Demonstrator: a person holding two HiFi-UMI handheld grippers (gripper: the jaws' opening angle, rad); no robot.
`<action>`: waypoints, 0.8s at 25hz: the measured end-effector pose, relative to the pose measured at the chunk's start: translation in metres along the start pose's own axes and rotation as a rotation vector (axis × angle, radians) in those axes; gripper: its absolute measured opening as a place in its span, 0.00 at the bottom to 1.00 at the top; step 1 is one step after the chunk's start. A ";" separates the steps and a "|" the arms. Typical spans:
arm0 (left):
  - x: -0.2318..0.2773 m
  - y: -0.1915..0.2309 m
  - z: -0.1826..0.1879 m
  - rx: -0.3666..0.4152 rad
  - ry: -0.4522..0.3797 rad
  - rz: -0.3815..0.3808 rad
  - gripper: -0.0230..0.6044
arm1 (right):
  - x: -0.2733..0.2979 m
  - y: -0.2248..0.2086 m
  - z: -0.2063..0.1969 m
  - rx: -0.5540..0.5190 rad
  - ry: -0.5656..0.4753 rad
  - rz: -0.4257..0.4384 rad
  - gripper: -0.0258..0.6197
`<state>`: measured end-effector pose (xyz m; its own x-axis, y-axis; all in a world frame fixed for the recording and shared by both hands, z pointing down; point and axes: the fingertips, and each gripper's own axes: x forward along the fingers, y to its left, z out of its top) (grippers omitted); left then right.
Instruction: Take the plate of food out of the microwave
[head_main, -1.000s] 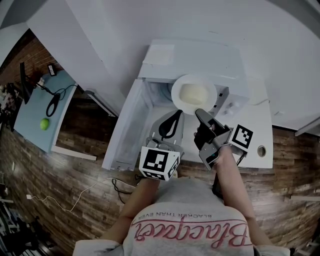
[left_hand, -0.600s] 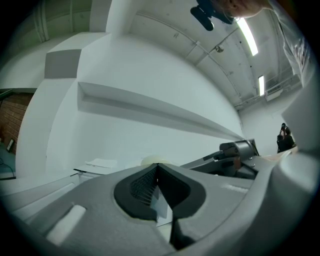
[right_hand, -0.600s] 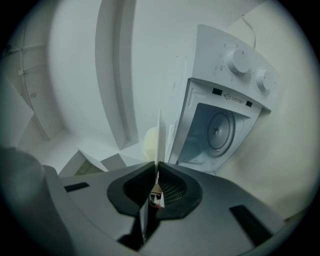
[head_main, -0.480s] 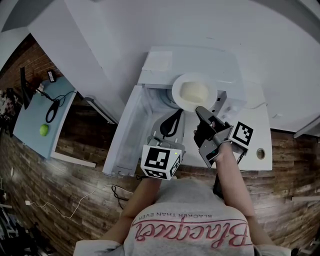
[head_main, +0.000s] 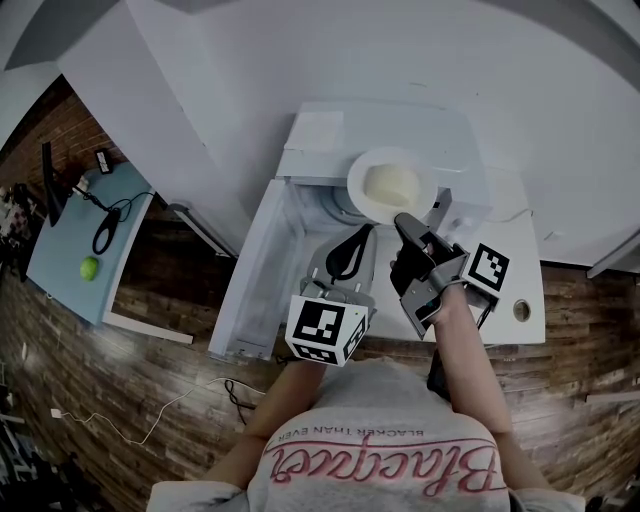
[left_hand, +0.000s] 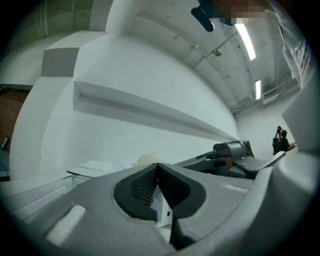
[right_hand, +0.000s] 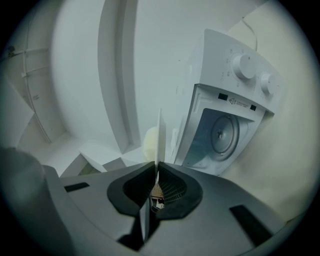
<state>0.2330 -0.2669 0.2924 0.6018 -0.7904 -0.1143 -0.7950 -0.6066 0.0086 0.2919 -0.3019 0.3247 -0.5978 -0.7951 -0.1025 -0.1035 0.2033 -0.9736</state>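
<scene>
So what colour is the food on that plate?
The food is pale creamy yellow, on a white plate; the head view shows it best.

Entry: plate (head_main: 360, 196) lifting slightly, rim pinched in right tool (head_main: 402, 222); both rising together before microwave (head_main: 420, 125) opening.

Head view overhead, facing down; gripper views close-in, forward; all share plate (head_main: 358, 190).
</scene>
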 end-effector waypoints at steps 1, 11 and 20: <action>0.000 0.000 0.001 -0.001 -0.001 0.000 0.04 | 0.000 0.001 0.000 0.000 -0.001 0.001 0.08; -0.003 0.007 0.004 -0.013 -0.003 0.017 0.04 | -0.001 0.001 -0.002 -0.011 0.007 -0.008 0.08; -0.008 0.002 0.001 -0.025 0.004 0.000 0.04 | -0.007 -0.001 -0.011 -0.016 0.008 -0.023 0.08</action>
<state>0.2265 -0.2617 0.2922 0.6019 -0.7910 -0.1098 -0.7932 -0.6081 0.0331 0.2875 -0.2906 0.3282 -0.6012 -0.7953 -0.0781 -0.1302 0.1940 -0.9723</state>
